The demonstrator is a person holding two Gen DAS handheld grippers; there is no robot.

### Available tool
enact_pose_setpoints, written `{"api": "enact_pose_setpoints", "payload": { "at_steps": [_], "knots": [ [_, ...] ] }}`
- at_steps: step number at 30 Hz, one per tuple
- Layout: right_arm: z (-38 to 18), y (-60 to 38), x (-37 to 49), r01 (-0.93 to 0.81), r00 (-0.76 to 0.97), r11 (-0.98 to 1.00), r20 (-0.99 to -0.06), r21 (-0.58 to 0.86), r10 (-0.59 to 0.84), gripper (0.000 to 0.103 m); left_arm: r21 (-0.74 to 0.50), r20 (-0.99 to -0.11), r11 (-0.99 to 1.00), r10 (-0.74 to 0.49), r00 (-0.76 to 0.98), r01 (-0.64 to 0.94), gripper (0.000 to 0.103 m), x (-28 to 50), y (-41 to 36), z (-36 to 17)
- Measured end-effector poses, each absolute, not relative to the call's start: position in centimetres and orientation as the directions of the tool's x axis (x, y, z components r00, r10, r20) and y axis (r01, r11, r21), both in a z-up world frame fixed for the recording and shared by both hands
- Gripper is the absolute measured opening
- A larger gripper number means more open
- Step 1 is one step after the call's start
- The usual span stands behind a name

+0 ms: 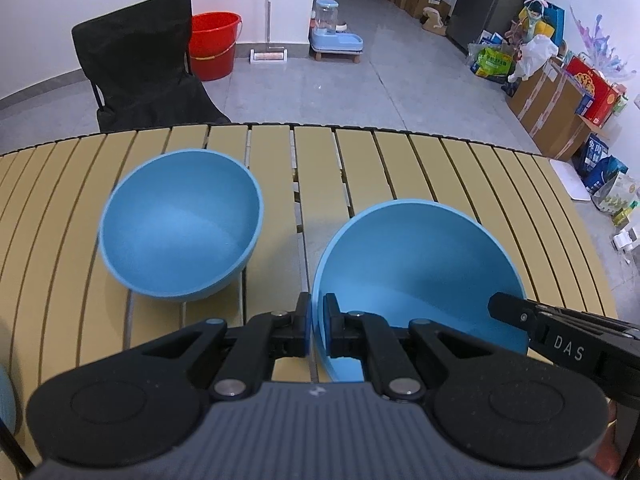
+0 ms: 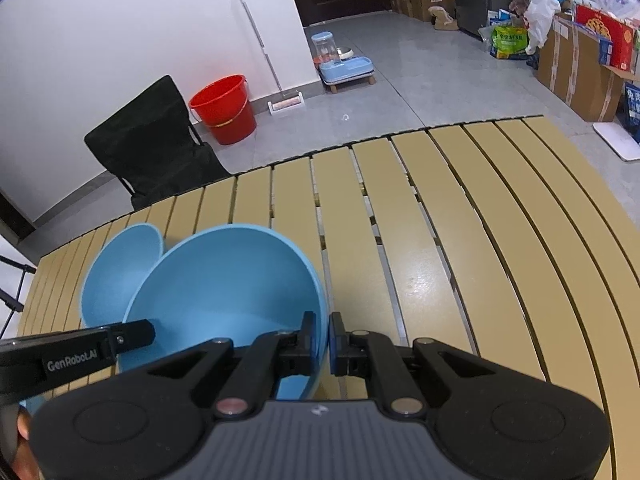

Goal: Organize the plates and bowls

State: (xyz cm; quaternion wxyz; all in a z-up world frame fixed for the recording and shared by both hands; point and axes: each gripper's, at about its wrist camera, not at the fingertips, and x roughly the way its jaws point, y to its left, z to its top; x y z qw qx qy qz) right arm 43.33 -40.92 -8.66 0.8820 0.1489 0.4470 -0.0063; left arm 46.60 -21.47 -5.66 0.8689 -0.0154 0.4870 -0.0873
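Two blue bowls are on the slatted tan table (image 1: 400,160). The near bowl (image 1: 420,272) is tilted, and both grippers hold it by the rim. My left gripper (image 1: 317,320) is shut on its left rim. My right gripper (image 2: 322,340) is shut on its right rim; the bowl also shows in the right wrist view (image 2: 224,288). The right gripper's fingers (image 1: 508,308) reach in from the right in the left wrist view. The second bowl (image 1: 180,224) rests tilted on the table to the left, apart from the held bowl, and shows in the right wrist view behind it (image 2: 116,272).
A black folding chair (image 1: 140,64) stands behind the table's far edge, with a red bucket (image 1: 212,44) beside it. A pet feeder (image 1: 334,32) and cardboard boxes (image 1: 548,100) stand on the floor beyond. Bare table slats (image 2: 480,240) lie to the right.
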Motion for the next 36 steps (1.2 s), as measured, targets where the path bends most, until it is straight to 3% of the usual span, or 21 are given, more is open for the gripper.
{"api": "enact_pose_setpoints", "payload": {
  "at_steps": [36],
  "knots": [
    [-2.8, -28.1, 36.3, -0.012, 0.638, 0.973, -0.748, 0.228, 0.183, 0.006, -0.161, -0.792, 0.987, -0.129, 0.596, -0.001, 0.007, 36.3, -8.6, -0.2]
  ]
}}
